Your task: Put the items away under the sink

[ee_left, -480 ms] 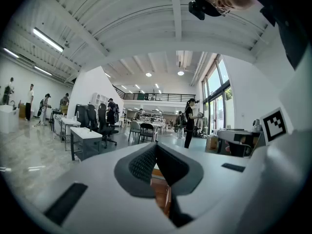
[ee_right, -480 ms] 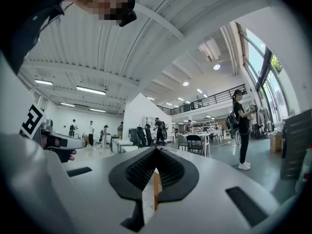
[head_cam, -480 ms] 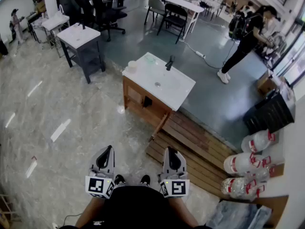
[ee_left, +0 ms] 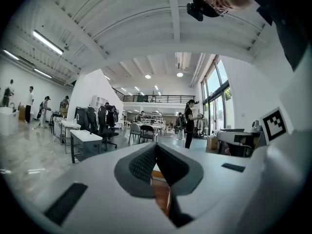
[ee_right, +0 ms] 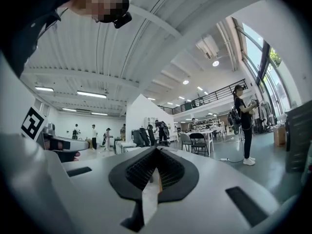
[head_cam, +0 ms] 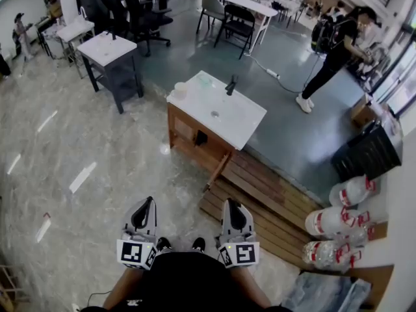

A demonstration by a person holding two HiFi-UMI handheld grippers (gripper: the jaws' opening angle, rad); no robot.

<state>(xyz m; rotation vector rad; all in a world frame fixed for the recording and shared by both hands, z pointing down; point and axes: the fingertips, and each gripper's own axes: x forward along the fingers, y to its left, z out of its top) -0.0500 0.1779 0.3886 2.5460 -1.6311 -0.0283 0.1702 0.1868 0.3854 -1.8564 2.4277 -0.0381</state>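
Observation:
A wooden sink cabinet (head_cam: 195,138) with a white top (head_cam: 240,119) and a black tap (head_cam: 231,85) stands a few steps ahead of me in the head view. One cabinet door (head_cam: 218,171) hangs ajar toward a low wooden platform (head_cam: 260,197). A pale cup (head_cam: 180,90) and a greenish thing (head_cam: 205,80) sit on the top's far corner. My left gripper (head_cam: 145,208) and right gripper (head_cam: 233,210) are held level close to my body, far short of the cabinet. Both are shut with nothing between the pads (ee_left: 144,162) (ee_right: 170,168).
Large water bottles (head_cam: 338,223) lie at the right by the platform. A black bin (head_cam: 367,155) stands beyond them. A grey table with a white top (head_cam: 107,51) is at the back left, chairs (head_cam: 237,25) and tables further back. A person (head_cam: 338,51) stands at the back right.

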